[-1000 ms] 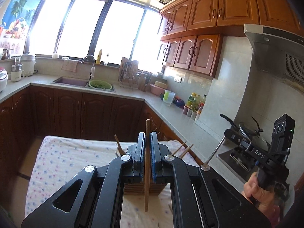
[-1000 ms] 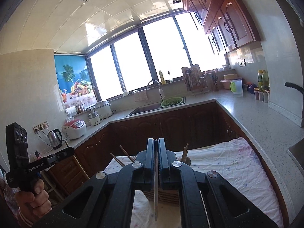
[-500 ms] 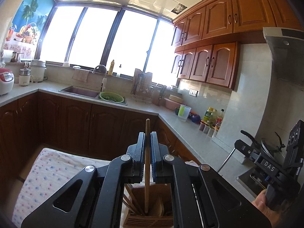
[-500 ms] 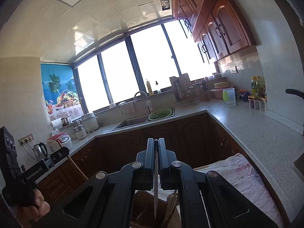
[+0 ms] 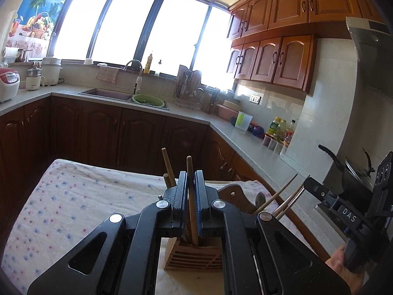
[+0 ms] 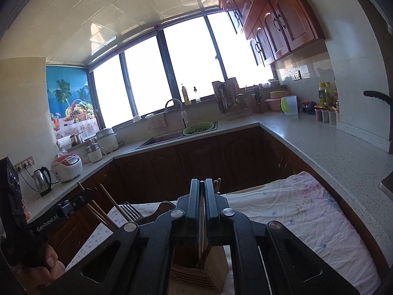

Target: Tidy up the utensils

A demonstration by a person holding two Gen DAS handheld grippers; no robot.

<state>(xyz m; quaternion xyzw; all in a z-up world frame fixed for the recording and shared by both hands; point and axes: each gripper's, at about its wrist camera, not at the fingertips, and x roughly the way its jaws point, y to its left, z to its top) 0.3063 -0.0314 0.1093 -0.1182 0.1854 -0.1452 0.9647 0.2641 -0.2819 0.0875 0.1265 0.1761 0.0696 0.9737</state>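
Daylight from blown-out windows (image 5: 152, 24) at 12 o'clock; base cabinets (image 6: 201, 162) shadowed; fisheye bending, dark vignette at edges; focus sharp.

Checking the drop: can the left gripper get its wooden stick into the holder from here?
Probably yes. The left gripper holds the wooden stick upright above the wooden holder, its lower end already at the open slot.

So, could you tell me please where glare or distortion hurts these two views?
Left wrist view: windows blown out white, cabinets bowed by the fisheye. Right wrist view: windows equally overexposed, lower cupboards in deep shadow, corners vignetted black.
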